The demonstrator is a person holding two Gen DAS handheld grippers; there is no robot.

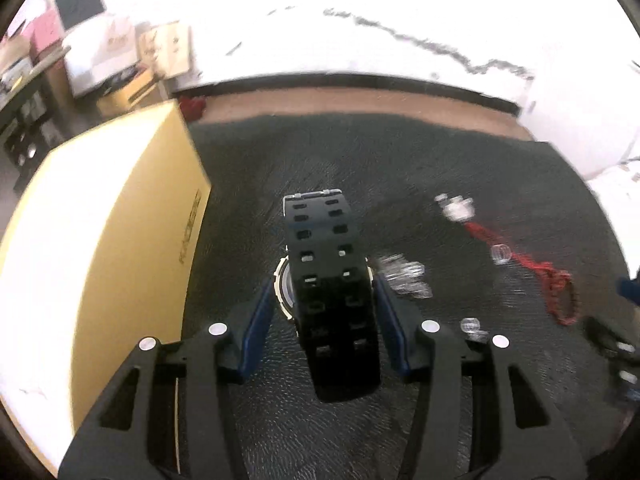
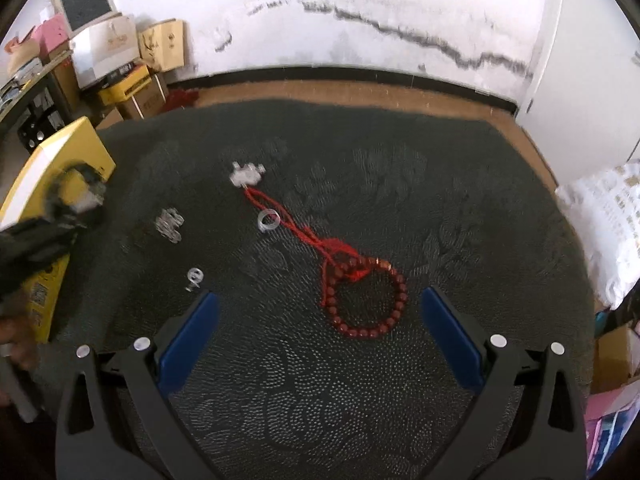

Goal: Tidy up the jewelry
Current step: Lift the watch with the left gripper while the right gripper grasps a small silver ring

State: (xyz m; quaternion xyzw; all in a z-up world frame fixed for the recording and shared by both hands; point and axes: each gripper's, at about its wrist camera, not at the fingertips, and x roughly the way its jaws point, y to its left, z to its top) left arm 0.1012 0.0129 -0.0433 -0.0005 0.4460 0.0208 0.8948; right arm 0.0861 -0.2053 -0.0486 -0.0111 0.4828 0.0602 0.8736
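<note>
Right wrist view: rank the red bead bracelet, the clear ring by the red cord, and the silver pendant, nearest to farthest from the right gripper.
1. Red bead bracelet: just ahead of the open right gripper, toward its right finger.
2. Clear ring: farther out, left of the red cord.
3. Silver pendant: farthest, at the cord's far end.

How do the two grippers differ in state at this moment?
The left gripper is shut on a black watch, lifted over the dark mat; the right gripper is open and holds nothing. The left is beside the yellow box; the right faces the red bead bracelet. Both have blue pads.
</note>
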